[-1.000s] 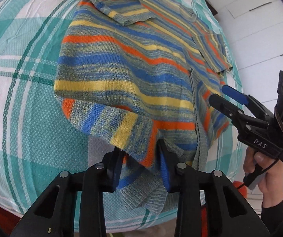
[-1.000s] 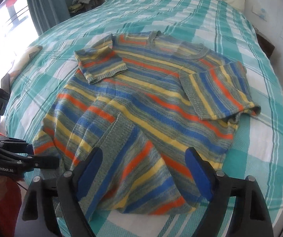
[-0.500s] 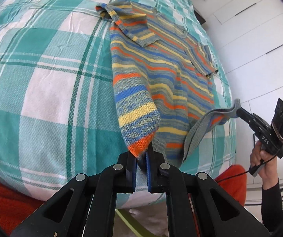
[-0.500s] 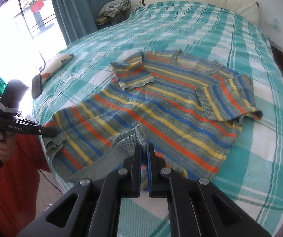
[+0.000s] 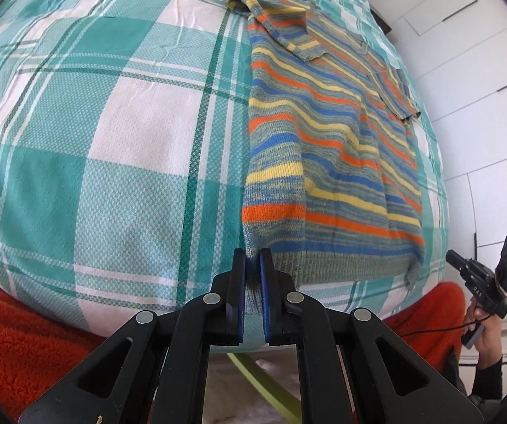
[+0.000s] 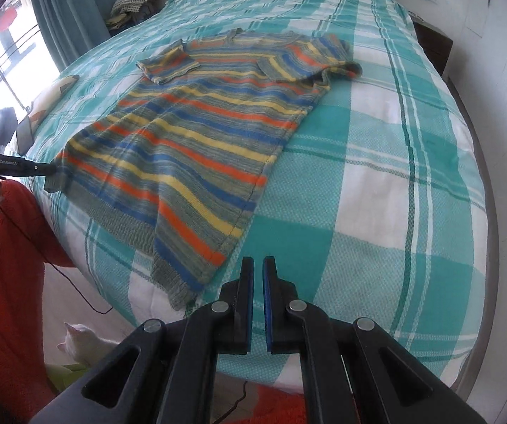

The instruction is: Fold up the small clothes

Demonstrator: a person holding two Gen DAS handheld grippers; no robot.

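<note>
A striped knit sweater (image 5: 327, 134) in blue, orange, yellow and grey lies flat on the bed, both short sleeves folded in over the chest. It also shows in the right wrist view (image 6: 196, 137). My left gripper (image 5: 252, 265) is shut on the sweater's hem corner at the bed's edge; it also shows in the right wrist view (image 6: 50, 169). My right gripper (image 6: 258, 268) is shut and empty, just off the other hem corner (image 6: 182, 293). It also shows in the left wrist view (image 5: 456, 259), apart from the sweater.
The bed has a teal and white checked cover (image 6: 370, 162). An orange blanket (image 5: 16, 332) hangs below the bed's edge. A white cat (image 6: 83, 342) sits on the floor. A phone (image 6: 25, 130) and a cushion (image 6: 55, 90) lie at the bed's left side.
Both grippers pulled the hem back toward the bed's edge, spreading the sweater flat. My right gripper has let go of its hem corner and drawn back; the left still holds its corner.
</note>
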